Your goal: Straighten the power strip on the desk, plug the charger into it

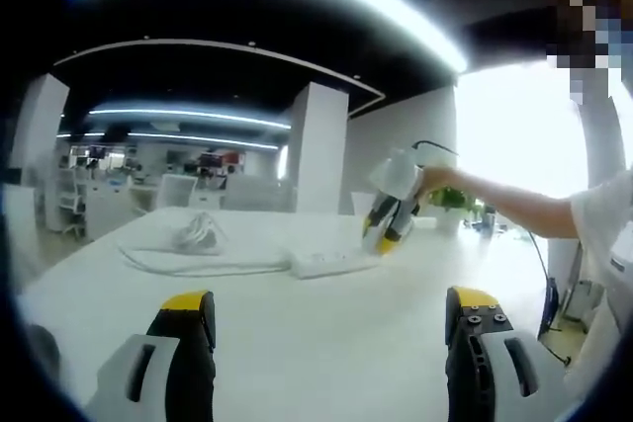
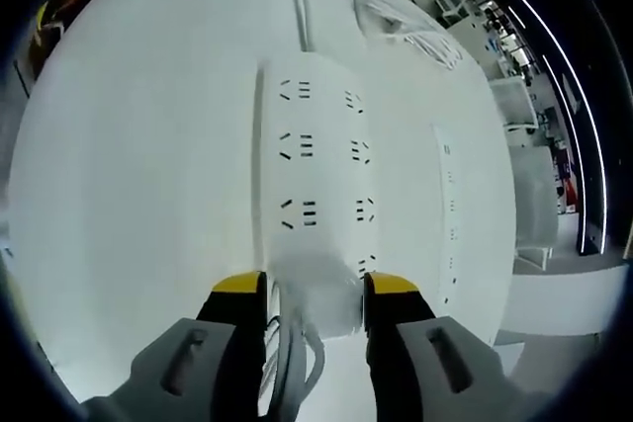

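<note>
Right gripper (image 2: 315, 289) pinching the near end of the white power strip (image 2: 316, 165), yellow-tipped fingers (image 2: 237, 289) closed narrowly on it, strip lying flat on the white surface (image 2: 129, 165). Left gripper (image 1: 331, 308) hovering above the surface with fingers spread wide, holding nothing. Coiled white cable (image 1: 198, 234) resting beyond the strip (image 1: 326, 262), well apart from the left gripper.
</note>
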Demonstrator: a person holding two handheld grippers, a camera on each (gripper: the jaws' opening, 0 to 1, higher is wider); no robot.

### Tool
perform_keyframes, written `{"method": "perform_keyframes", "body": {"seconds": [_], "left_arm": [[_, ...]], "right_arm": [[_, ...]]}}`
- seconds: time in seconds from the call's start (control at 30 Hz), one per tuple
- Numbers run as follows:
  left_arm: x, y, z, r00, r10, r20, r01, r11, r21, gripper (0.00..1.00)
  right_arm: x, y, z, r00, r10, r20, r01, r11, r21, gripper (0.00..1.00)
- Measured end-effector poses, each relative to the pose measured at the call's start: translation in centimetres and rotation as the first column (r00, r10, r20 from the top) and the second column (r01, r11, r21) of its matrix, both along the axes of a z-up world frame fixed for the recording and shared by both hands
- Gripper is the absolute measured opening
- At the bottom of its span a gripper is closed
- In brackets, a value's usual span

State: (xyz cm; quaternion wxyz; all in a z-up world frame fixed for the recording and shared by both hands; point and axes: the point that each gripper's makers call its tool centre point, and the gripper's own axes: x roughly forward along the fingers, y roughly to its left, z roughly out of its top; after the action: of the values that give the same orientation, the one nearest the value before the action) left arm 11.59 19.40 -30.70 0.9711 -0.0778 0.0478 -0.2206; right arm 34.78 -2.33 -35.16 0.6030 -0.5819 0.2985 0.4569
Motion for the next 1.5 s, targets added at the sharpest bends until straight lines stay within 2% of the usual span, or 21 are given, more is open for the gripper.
{"method": "perform_keyframes", "body": {"seconds": [0.23, 0.6, 0.87, 1.1, 1.5], "left_arm": [[0.0, 0.1, -0.1, 1.0, 0.003, -0.003, -0.003, 1.0, 0.0, 0.99], [-0.1, 0.3, 0.0, 1.0, 0.007, 0.0, -0.007, 1.0, 0.0, 0.99], [-0.3, 0.3, 0.0, 1.0, 0.004, -0.001, -0.004, 1.0, 0.0, 0.99], [-0.4, 0.3, 0.1, 1.0, 0.004, -0.001, -0.004, 1.0, -0.001, 0.99], [-0.5, 0.0, 0.2, 1.0, -0.004, 0.004, 0.004, 1.0, -0.001, 0.99]], "right_arm": [[0.0, 0.9, 0.5, 1.0, 0.011, -0.004, -0.011, 0.999, 0.052, 0.51], [0.0, 2.0, 1.3, 0.999, 0.035, 0.018, -0.036, 0.995, 0.089, 0.61], [0.0, 2.8, 1.7, 0.998, 0.048, 0.043, -0.053, 0.99, 0.13, 0.74], [-0.2, 3.6, 2.2, 0.997, 0.046, 0.056, -0.056, 0.979, 0.198, 0.85], [-0.8, 4.2, 2.8, 0.998, 0.028, 0.053, -0.042, 0.96, 0.278, 0.93]]}}
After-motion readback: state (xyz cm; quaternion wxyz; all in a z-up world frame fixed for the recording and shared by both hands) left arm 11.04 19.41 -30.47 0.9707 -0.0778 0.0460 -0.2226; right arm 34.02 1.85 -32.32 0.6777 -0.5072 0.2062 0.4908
